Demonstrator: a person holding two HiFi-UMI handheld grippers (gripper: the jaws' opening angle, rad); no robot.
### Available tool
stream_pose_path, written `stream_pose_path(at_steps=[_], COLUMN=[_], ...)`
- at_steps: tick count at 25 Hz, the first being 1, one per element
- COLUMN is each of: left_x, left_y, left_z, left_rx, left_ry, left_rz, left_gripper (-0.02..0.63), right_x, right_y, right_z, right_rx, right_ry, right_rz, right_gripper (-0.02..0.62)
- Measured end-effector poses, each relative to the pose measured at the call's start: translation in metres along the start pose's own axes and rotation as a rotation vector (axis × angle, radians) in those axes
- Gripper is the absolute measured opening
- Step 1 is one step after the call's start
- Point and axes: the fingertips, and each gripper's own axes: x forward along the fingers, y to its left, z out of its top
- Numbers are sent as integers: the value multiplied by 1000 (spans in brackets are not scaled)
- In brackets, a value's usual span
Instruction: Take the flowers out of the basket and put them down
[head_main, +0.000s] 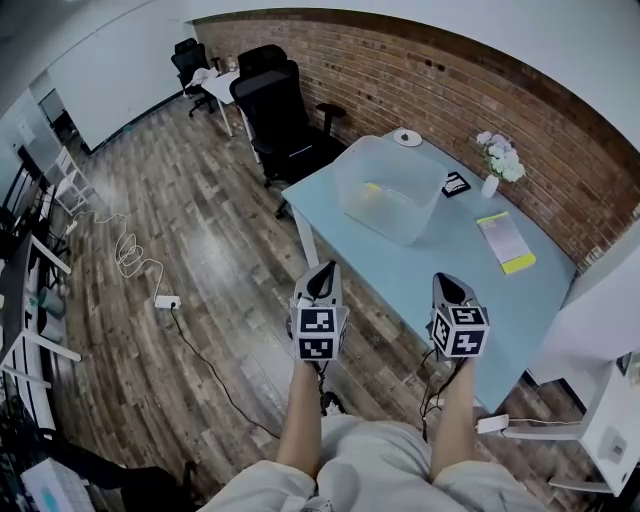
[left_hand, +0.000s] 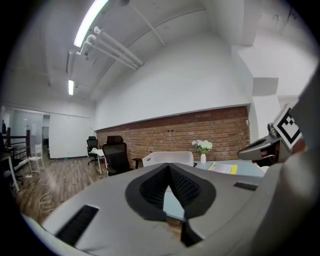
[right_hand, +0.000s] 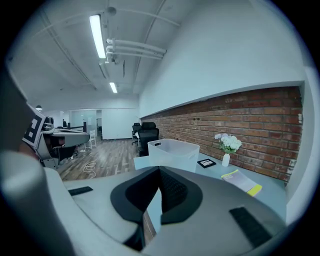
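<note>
Left gripper (head_main: 322, 275) closed, empty; right gripper (head_main: 448, 286) closed, empty.

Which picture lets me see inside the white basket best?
The head view: it looks down into the basket, where something yellow lies. The left gripper view shows only its rim and the right gripper view its outer wall; neither shows inside.

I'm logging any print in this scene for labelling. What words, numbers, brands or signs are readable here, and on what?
No text here can be read.
Paper pad: print too small to read.
Small black card: blurred, unreadable.
Left marker cube and right marker cube: black-and-white square patterns only, no letters.
</note>
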Motion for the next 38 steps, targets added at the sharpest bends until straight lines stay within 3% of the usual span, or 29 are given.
stream_pose_path(at_steps=[7,16,22,29,38], left_x=[18,21,47,101,171], left_y=[44,106,119,121,143], left_z=[-34,-52,-66,-42,-10], left_rx=[13,-20,-26,27,65], left_ry=[60,95,132,124,107], left_rz=[-55,-1,-14,-77,-74], left_gripper=[17,17,17,17,17], right_x=[49,90,118,164,222], right_y=[27,50,53,35,5], right_z=[-7,2,0,33,81], right_rx=[88,84,88,101,111], right_ry=[16,31,73,39,-14], right_rz=[-49,-27,-20,-29,-27], right_gripper=[2,2,2,2,2])
